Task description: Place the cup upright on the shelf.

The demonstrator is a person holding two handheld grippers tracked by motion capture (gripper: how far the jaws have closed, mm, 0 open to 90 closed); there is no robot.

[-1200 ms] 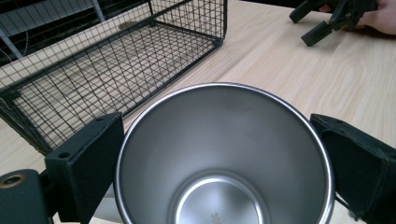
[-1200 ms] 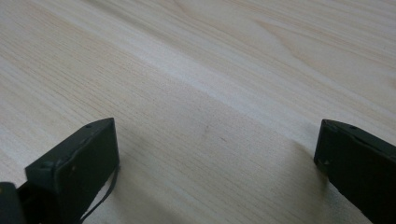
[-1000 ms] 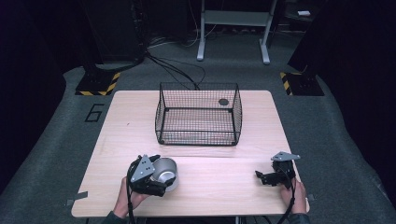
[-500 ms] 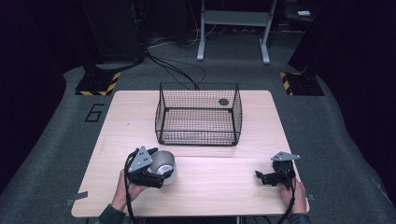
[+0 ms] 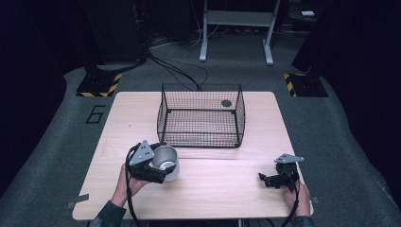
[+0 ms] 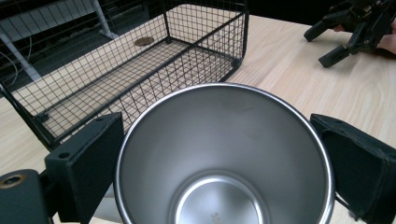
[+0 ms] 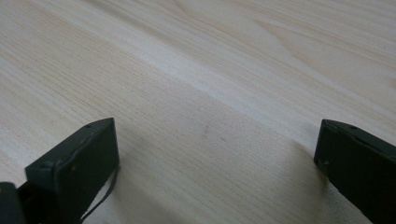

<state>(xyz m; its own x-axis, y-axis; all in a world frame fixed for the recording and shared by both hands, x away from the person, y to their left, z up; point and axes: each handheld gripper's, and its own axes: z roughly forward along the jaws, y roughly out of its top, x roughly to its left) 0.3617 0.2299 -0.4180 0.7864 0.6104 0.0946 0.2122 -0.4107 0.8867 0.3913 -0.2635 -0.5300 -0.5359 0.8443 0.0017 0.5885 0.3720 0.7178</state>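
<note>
A shiny steel cup [image 5: 166,160] sits between the jaws of my left gripper [image 5: 158,169] at the table's front left, and the gripper is shut on its sides. In the left gripper view I look straight down into the empty cup [image 6: 224,154], with a black jaw against each side of it. A black wire basket [image 5: 198,138] stands just beyond it, mid-table. At the front right my right gripper [image 5: 267,180] rests low over the wood, open, and its own view has nothing but bare table [image 7: 219,116] between the jaws.
A small dark disc [image 5: 226,103] lies on the basket's floor near its far right corner. The wooden table [image 5: 222,198] ends close behind both hands. Stands and cables occupy the floor past the far edge.
My left gripper has carried the cup a short way forward, toward the basket's front left corner. The right gripper has stayed put.
</note>
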